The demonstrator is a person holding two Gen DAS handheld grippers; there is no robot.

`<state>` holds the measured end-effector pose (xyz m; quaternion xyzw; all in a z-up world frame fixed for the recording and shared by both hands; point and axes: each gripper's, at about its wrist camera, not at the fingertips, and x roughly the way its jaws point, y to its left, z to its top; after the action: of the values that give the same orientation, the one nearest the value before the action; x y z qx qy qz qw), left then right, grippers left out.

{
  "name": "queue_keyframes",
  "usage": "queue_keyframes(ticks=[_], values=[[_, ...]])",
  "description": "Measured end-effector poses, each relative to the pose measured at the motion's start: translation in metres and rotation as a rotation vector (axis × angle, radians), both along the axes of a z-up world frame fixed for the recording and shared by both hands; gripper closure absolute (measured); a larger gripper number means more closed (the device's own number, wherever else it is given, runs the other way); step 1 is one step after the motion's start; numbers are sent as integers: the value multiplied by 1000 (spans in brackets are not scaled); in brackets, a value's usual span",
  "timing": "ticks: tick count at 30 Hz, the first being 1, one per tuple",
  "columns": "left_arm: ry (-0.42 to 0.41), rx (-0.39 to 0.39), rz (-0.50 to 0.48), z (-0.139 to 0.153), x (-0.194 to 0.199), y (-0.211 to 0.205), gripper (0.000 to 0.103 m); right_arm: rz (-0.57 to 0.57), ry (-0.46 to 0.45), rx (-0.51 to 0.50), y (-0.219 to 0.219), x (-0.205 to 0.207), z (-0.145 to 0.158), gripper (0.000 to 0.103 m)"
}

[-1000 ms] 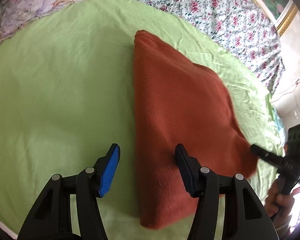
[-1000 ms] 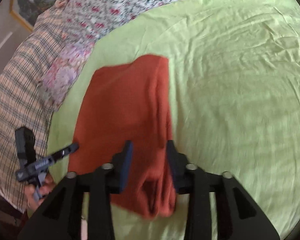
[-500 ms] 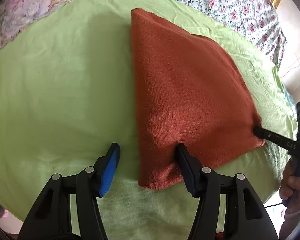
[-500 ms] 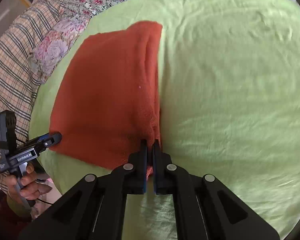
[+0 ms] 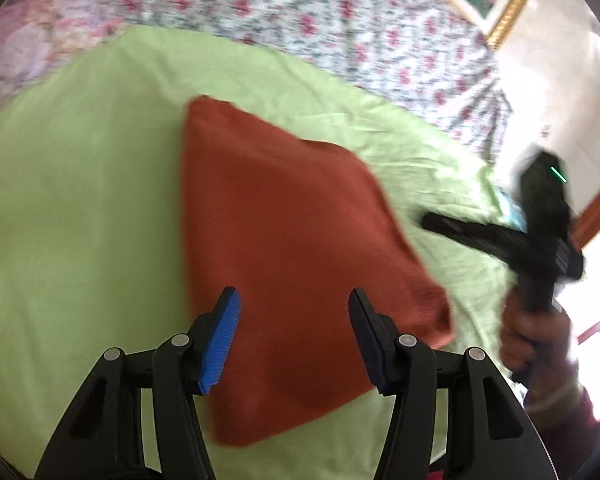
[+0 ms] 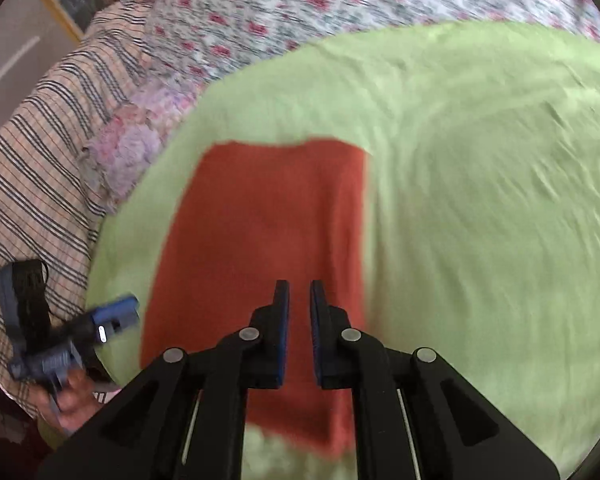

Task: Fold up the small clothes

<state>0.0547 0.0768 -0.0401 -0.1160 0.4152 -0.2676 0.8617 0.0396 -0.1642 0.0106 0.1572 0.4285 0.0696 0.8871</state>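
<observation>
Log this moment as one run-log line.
cloth: folded, flat on green sheet | left gripper: open above cloth, empty | right gripper: jaws slightly apart above cloth, empty

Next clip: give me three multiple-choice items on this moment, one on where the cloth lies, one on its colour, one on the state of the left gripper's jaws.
1. Where does the folded knit cloth lie?
A. on the light green sheet
B. on the striped fabric
C. on the floor

2. What colour is the cloth?
A. blue
B. rust orange
C. white

3. How do the left gripper jaws stand?
A. shut on the cloth
B. shut on nothing
C. wide apart

Answers:
1 A, green sheet shows on all sides of it.
2 B, both views show rust orange.
3 C, cloth shows in the wide gap, ungripped.
</observation>
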Motion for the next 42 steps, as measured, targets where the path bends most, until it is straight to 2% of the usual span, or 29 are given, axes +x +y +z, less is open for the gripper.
queue_keyframes(ticks=[3, 5, 7, 9, 12, 15, 19, 22, 24, 26, 29, 32, 42], values=[[44, 22, -41, -18, 5, -14, 48, 28, 7, 43, 11, 39, -7, 91], [39, 64, -27, -29, 6, -17, 54, 18, 42, 27, 8, 69, -23, 91], [27, 62, -32, -31, 7, -18, 55, -6, 100, -10, 2, 91, -40, 93], [29, 67, -27, -30, 9, -19, 55, -42, 109, -34, -8, 106, -54, 101], [19, 82, -17, -27, 6, -21, 54, -102, 106, -8, -20, 112, -51, 103], [32, 27, -23, -24, -3, -12, 54, -87, 83, 28, -20, 99, -39, 99], [35, 17, -32, -24, -25, -7, 54, -12, 51, 53, -11, 53, -24, 97], [47, 53, -30, -34, -37, -10, 54, 31, 46, 49, -9, 19, -25, 85], [59, 61, -21, -42, -40, -9, 54, 45, 55, 24, -5, -4, -33, 70], [53, 67, -12, -44, -43, -10, 54, 23, 73, -38, -7, -24, -46, 70], [46, 91, -2, -45, -44, -13, 54, 1, 92, -1, -20, -35, -64, 73], [44, 94, 0, -46, -44, -14, 54, -16, 76, 36, -26, -35, -64, 73], [33, 84, 25, -46, -57, -3, 54, -27, 51, 3, -23, -43, -60, 71]])
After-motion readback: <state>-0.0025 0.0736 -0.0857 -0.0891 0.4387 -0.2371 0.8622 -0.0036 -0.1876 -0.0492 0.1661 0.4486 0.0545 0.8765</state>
